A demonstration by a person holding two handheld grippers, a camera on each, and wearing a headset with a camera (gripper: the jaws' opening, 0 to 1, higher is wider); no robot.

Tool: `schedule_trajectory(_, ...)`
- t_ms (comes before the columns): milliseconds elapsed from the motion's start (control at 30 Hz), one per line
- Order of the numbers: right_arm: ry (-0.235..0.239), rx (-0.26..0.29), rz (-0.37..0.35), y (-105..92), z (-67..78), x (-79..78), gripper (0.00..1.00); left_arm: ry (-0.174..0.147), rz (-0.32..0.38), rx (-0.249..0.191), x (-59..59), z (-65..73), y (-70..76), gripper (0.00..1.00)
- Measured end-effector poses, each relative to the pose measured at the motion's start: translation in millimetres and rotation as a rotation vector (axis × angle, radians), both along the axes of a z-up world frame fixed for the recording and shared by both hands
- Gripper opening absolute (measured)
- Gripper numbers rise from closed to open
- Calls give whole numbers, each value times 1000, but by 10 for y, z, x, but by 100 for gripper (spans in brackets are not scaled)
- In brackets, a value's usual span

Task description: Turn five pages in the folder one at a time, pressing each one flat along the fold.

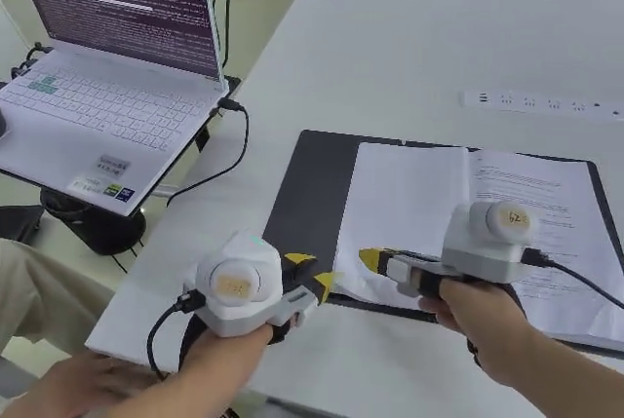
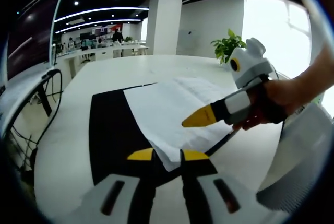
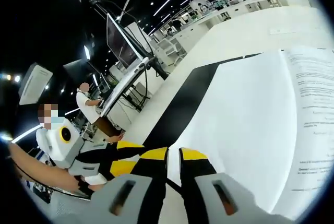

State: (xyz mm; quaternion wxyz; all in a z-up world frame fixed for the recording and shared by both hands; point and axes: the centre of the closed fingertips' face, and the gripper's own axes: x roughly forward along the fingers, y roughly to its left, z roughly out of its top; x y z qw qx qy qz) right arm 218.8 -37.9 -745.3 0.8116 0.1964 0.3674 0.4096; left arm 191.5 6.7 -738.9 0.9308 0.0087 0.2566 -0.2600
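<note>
Left gripper, held in the person's left hand at the near edge of the white table: yellow-tipped jaws parted a little and gripping nothing, aimed at the near left corner of the folder. In the left gripper view the lower corner of the blank page lies just beyond the gap between the jaws. Laptop: far left, lid open, screen lit with lines of text, raised off the table on a dark stand. Black cable: plugged into the laptop's right side and looping down over the table edge. Folder: lying open and flat near the middle of the table, its black inner cover bare along the left. Blank page: white, resting on the cover, its lower left edge slightly lifted. Right gripper, held in the person's right hand: jaws drawn together to one yellow point at the blank page's lower left edge, facing the left gripper and near it. Whether it pinches the sheet cannot be told. Printed page: right half of the folder, lying flat, covered in small text. Power strip: white, lying on the table beyond the folder at the far right.
</note>
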Motion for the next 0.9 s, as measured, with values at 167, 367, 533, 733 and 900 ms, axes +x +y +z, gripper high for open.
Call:
schedule_trajectory(167, 14, 1, -87, -365, -9, 88, 6, 10, -54, 18, 100, -118, -196, 17)
schedule_trajectory(367, 13, -2, -165, -731, -16, 168, 6, 24, -73, 32, 170, -243, -352, 18)
schedule_trajectory(533, 13, 1, -198, -925, -10, 208, 7, 39, -81, 78, 169, -383, -360, 18)
schedule_trajectory(733, 8, 5, -220, -1056, 5, 259, 7, 56, -72, 126, 114, -496, -303, 17)
schedule_trajectory(900, 6, 13, -224, -1080, 22, 269, 6, 39, -69, 133, 123, -483, -303, 18)
